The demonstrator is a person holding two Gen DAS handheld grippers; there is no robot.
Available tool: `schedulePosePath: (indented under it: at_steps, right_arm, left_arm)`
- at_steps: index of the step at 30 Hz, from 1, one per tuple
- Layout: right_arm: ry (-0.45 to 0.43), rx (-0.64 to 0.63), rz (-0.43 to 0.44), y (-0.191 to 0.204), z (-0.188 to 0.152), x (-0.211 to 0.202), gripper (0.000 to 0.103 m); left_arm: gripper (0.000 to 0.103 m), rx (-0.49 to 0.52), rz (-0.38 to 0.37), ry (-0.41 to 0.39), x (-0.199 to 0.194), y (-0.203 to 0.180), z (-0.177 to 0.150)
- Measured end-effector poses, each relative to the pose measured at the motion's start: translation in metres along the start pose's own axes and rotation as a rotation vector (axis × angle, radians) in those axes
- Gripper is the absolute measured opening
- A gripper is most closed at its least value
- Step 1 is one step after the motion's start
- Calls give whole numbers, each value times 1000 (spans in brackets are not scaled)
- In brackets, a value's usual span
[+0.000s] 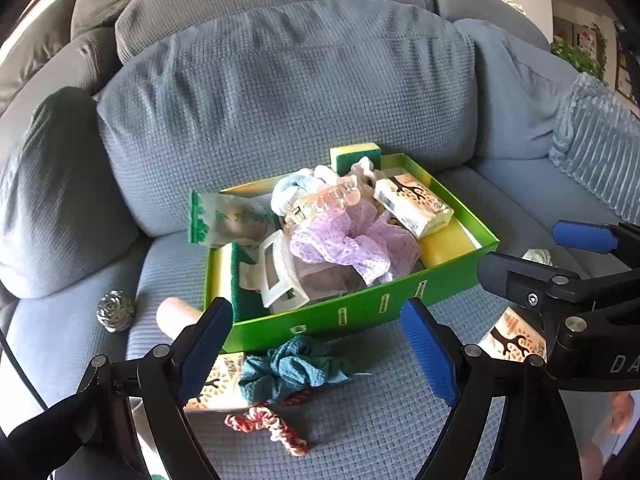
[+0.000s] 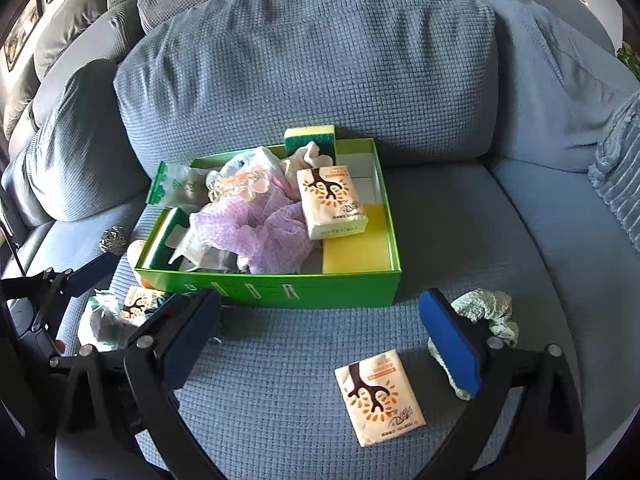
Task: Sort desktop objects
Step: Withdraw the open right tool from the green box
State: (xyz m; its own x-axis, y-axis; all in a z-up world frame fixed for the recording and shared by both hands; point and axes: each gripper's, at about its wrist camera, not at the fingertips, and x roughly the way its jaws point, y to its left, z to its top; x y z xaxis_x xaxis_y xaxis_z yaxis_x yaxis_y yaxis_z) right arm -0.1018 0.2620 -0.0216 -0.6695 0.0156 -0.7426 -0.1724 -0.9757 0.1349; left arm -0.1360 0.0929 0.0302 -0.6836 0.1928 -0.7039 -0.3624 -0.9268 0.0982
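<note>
A green box (image 1: 360, 312) (image 2: 280, 290) sits on the blue sofa seat, piled with a purple scrunchie (image 1: 348, 240), a white hair claw (image 1: 276, 276), sponges and a tissue pack (image 2: 332, 200). My left gripper (image 1: 320, 344) hangs open in front of the box, above a teal scrunchie (image 1: 292, 368) that lies on another tissue pack (image 1: 218, 384). A red-and-white scrunchie (image 1: 268, 426) lies nearer. My right gripper (image 2: 324, 340) stands wide open with nothing between its pads. A tissue pack (image 2: 378, 398) lies on the seat below it, and a pale green scrunchie (image 2: 484, 312) sits behind its right finger.
A steel scrubber ball (image 1: 116, 312) and a pink roll (image 1: 176, 314) lie left of the box. Big grey-blue cushions (image 2: 312, 60) rise right behind it. A ribbed blue pillow (image 1: 600, 152) is at the right. Bare seat fabric stretches right of the box.
</note>
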Motion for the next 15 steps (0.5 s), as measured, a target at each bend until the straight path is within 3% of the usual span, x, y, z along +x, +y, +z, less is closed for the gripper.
schedulePosePath:
  at_steps: [15]
  right_arm:
    - [-3, 6, -15, -5, -26, -26, 103]
  left_arm:
    - [87, -3, -18, -8, -26, -14, -15]
